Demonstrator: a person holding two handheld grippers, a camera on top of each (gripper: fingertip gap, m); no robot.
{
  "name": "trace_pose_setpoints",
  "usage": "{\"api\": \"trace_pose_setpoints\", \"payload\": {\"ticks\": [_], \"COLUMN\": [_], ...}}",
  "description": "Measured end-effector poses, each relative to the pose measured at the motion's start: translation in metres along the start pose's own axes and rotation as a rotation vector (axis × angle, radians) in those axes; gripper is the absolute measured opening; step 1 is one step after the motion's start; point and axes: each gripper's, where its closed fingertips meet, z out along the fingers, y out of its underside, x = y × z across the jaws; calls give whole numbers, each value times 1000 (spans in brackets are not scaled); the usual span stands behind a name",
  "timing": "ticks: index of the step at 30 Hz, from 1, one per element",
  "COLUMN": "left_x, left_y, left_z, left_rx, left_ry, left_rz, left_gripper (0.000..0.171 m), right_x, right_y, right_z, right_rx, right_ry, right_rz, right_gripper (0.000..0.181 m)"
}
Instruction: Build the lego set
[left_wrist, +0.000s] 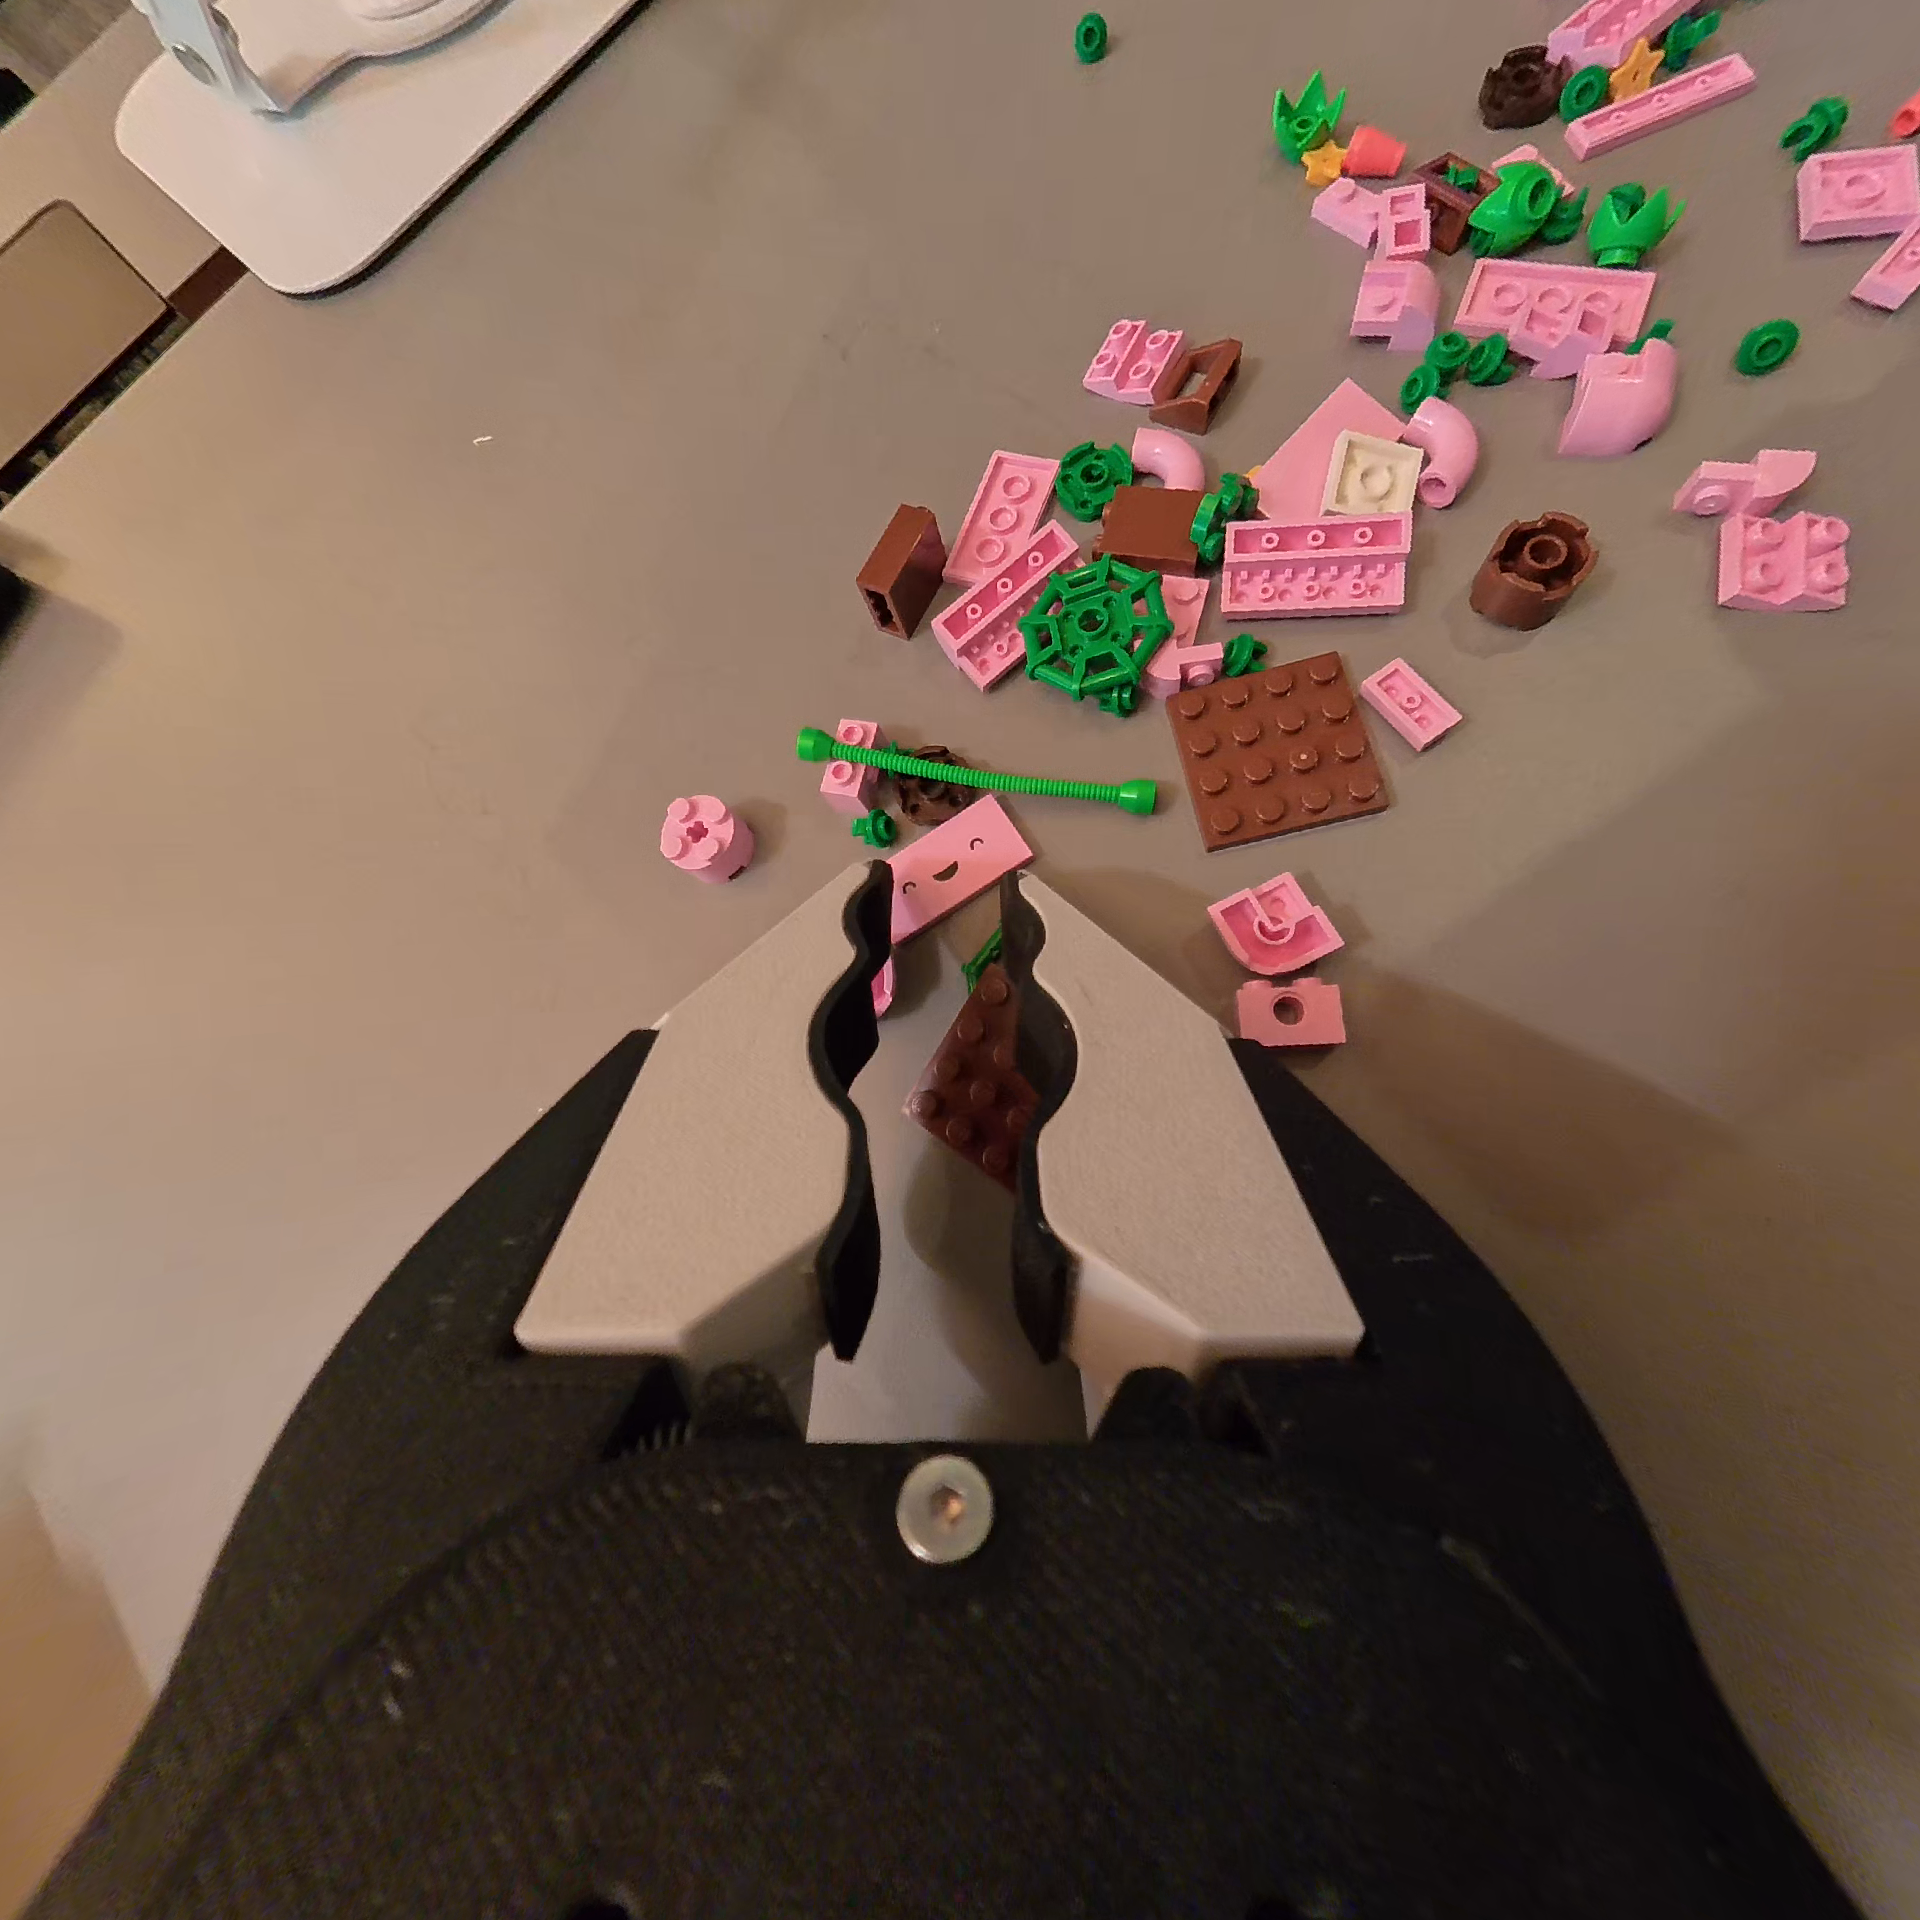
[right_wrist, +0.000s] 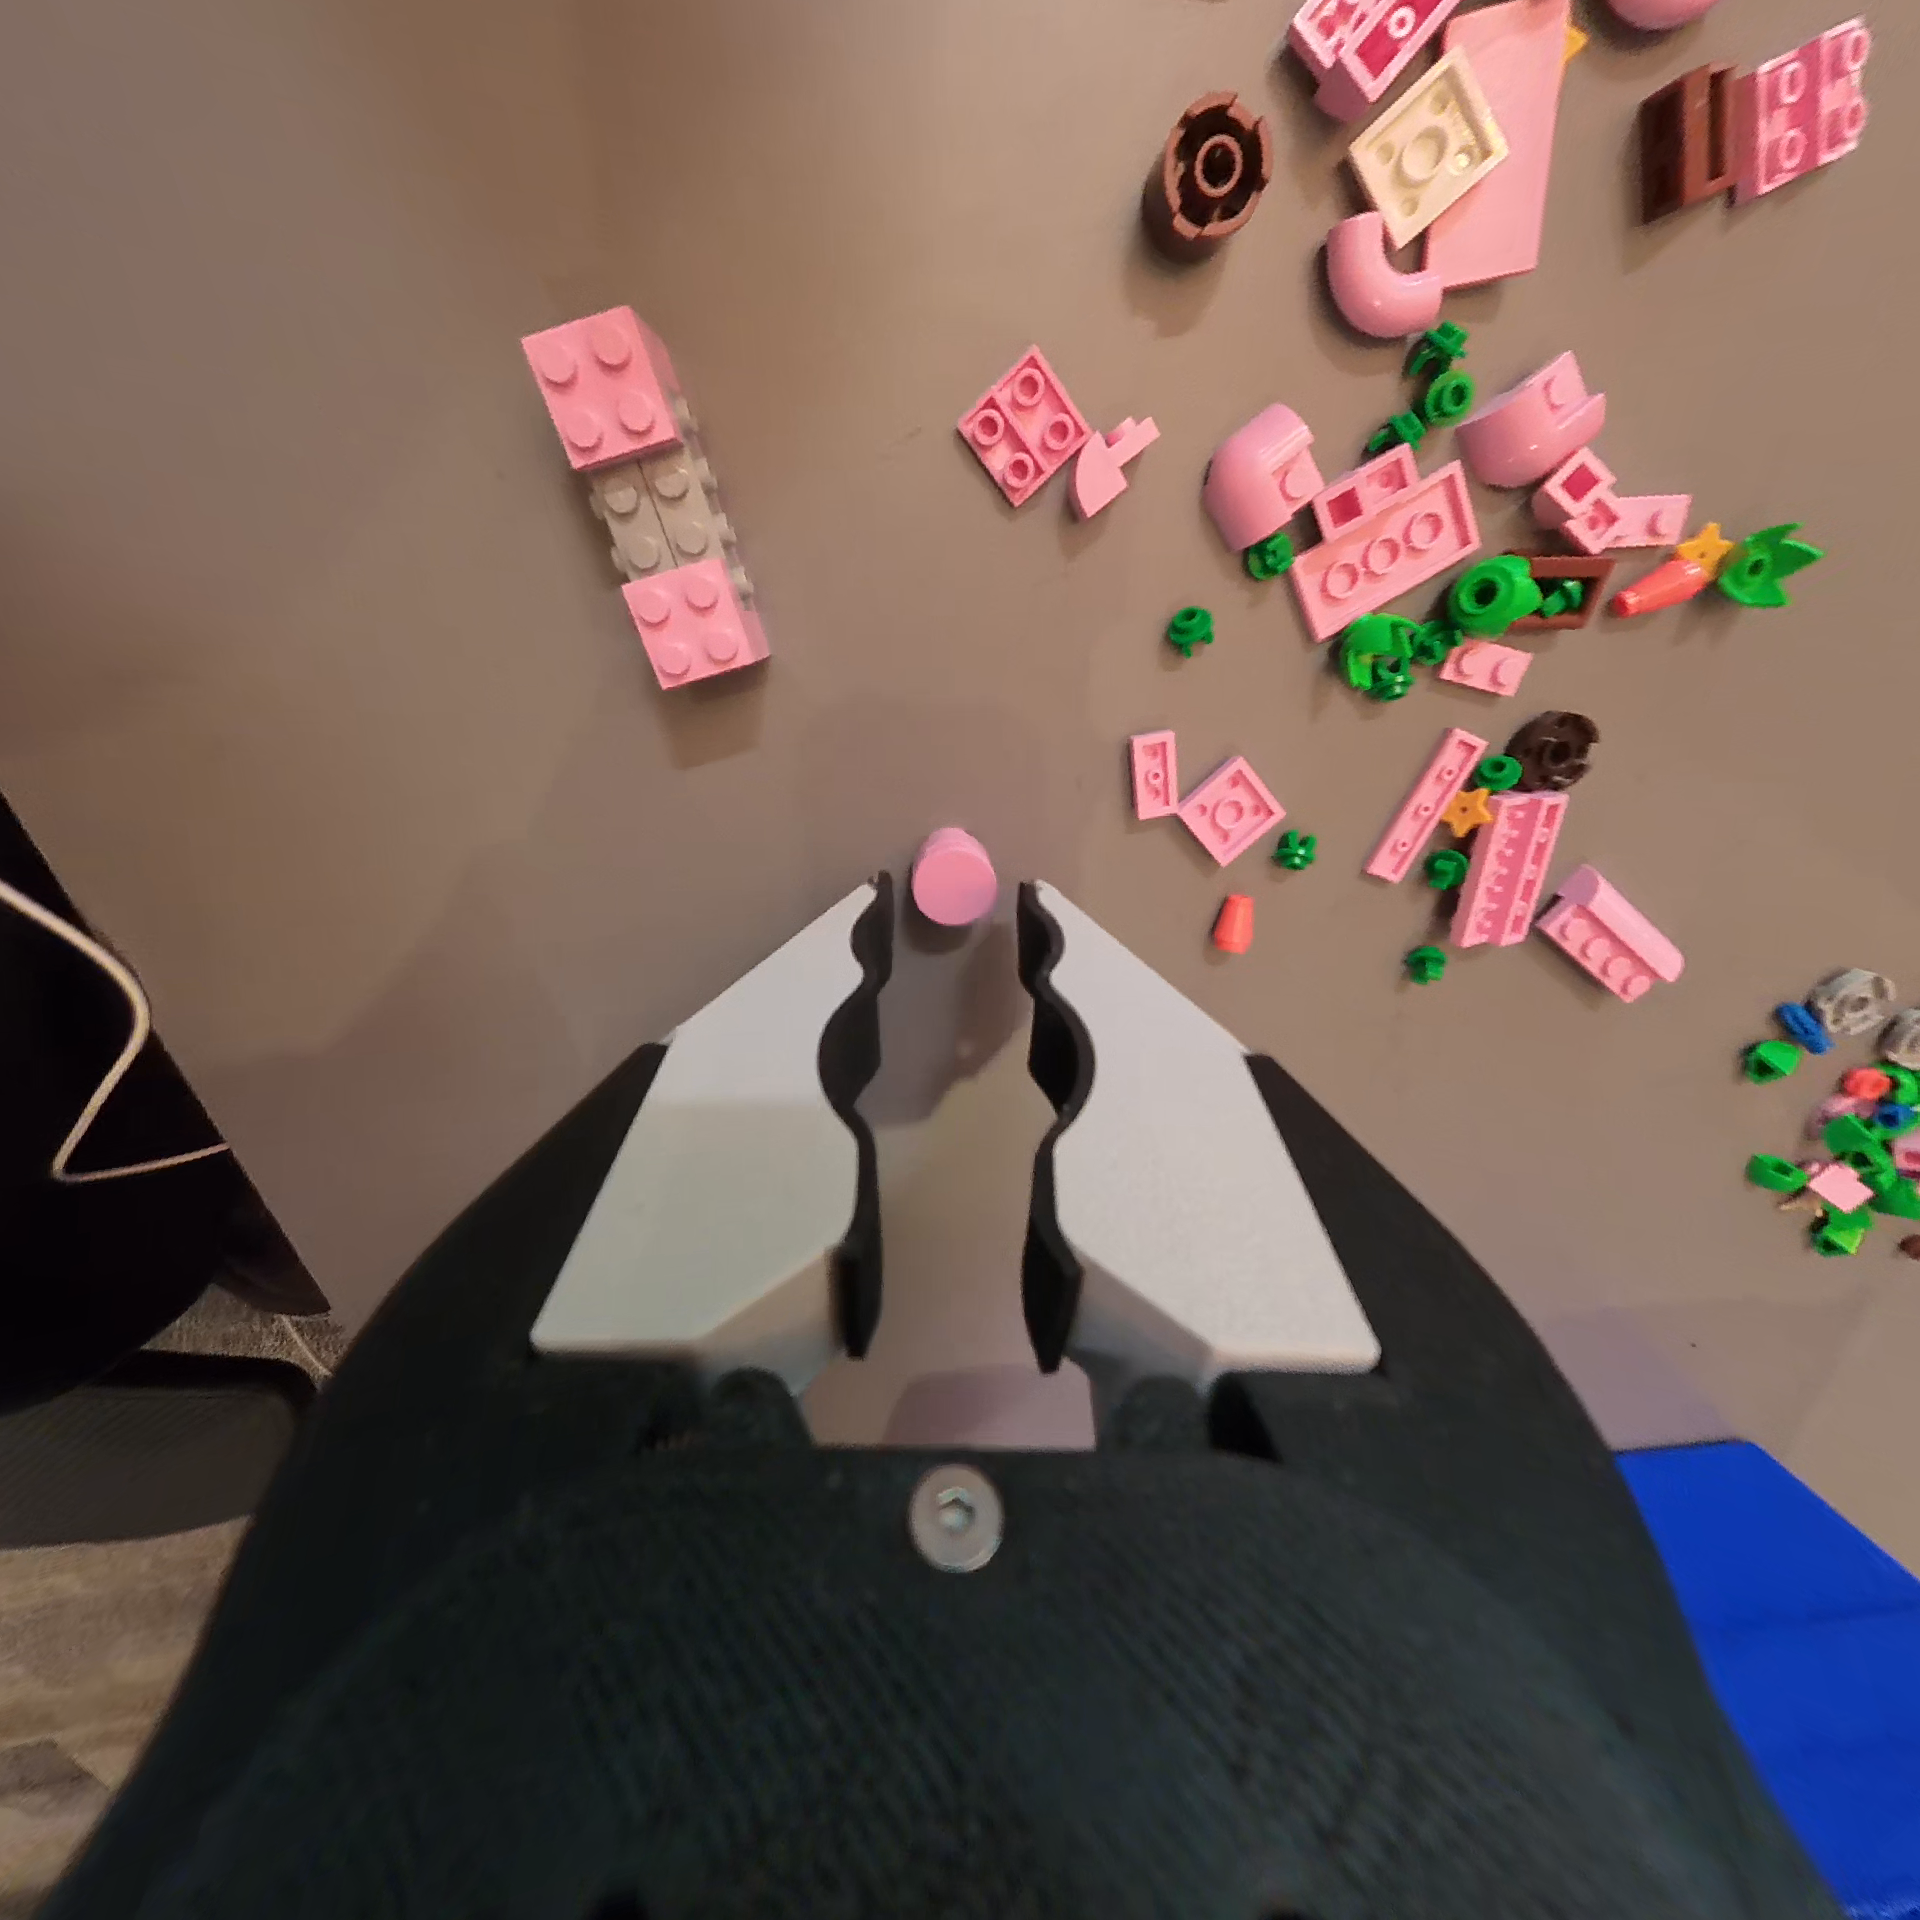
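Note:
In the left wrist view my left gripper (left_wrist: 951, 888) is open, low over the grey table (left_wrist: 520, 623). A pink tile with a smiling face (left_wrist: 961, 854) lies at its tips. A dark brown studded plate (left_wrist: 977, 1081) shows tilted in the gap, against the right finger; I cannot tell if it is touching. A brown 4x4 plate (left_wrist: 1278, 753) and a green ribbed bar (left_wrist: 977, 774) lie just beyond. In the right wrist view my right gripper (right_wrist: 954, 896) is open, with a small round pink piece (right_wrist: 954, 878) between its tips, not clamped. A pink-and-grey brick assembly (right_wrist: 644, 499) lies ahead to the left.
Loose pink, green and brown pieces are scattered at the right in both views (left_wrist: 1507, 312) (right_wrist: 1455, 571). A white stand base (left_wrist: 312, 156) sits at the far left. A blue surface (right_wrist: 1766, 1621) is at the near right, and a dark object with a white cable (right_wrist: 104, 1039) is at the left edge. Spacing between my two grippers at the tips: around 25 centimetres. From the left gripper's tips to the brown 4x4 plate (left_wrist: 1278, 753) is close to 5 centimetres.

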Motion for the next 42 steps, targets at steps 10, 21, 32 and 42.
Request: {"api": "trace_pose_setpoints", "payload": {"ticks": [10, 21, 32, 42], "left_x": [0, 0, 0, 1], "left_y": [0, 0, 0, 0], "left_z": [0, 0, 0, 0], "left_rx": [0, 0, 0, 3], "left_ry": [-1, -1, -2, 2], "left_rz": [1, 2, 3, 3], "left_gripper": [19, 19, 19, 19], "right_x": [1, -1, -1, -1], "right_y": [-4, -6, -8, -8], "right_z": [-3, 2, 4, 5], "right_rx": [42, 54, 21, -12], "right_ry": [-13, -38, -103, -86], "right_rz": [10, 29, 108, 96], "right_gripper": [0, 0, 0, 0]}}
